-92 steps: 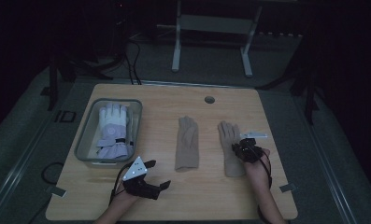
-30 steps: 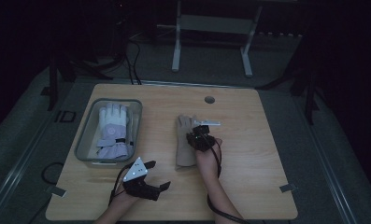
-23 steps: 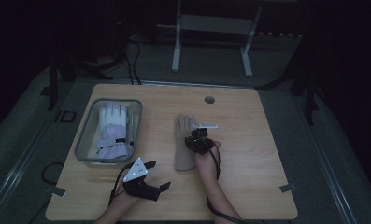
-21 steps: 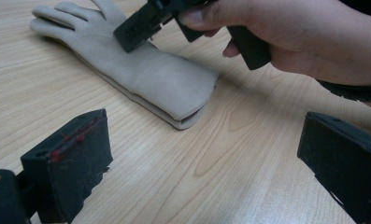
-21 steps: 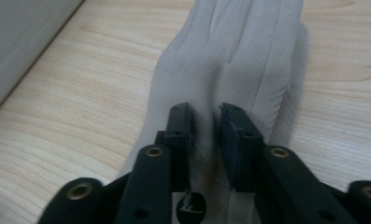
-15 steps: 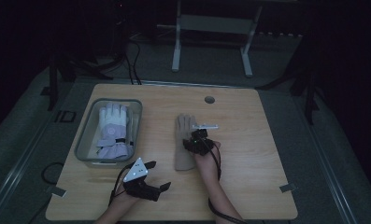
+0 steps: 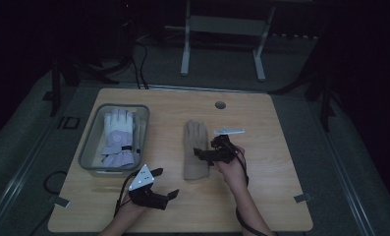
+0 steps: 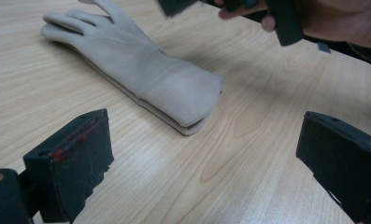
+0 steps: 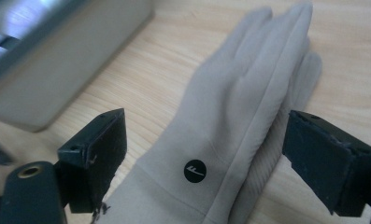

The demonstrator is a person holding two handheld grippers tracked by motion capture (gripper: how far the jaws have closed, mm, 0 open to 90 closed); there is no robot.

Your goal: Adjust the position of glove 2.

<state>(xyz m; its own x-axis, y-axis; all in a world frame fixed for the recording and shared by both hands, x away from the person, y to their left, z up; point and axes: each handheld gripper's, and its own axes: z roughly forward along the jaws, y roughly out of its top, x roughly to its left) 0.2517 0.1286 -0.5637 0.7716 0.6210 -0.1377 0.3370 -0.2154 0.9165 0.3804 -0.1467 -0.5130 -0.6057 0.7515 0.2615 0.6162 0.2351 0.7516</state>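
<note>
Two beige gloves (image 7: pixel 196 150) are seen stacked one on the other at the centre of the wooden table (image 7: pixel 281 147) in the high view, fingers pointing toward the top of the frame. The right gripper (image 7: pixel 207 155) is held just right of the stack, near the cuff end. Its jaws have just been opening and are spread wide; in the right gripper view the upper glove (image 9: pixel 230 140), marked with a small black round logo (image 9: pixel 194 170), lies between the two black jaws, but the pads are not pressed on it.

The left gripper (image 7: pixel 165 189) is seen at the lower left of the high view, resting on the table with its jaws set wide apart and nothing between them. In the left gripper view the stacked pair (image 8: pixel 141 74) is seen in the upper left, with the two cuff edges visible one above the other.

A grey bin (image 7: pixel 92 142) is placed at the left of the table, well apart from the beige pair, and a pair of white gloves (image 7: pixel 116 137) lies inside it.
</note>
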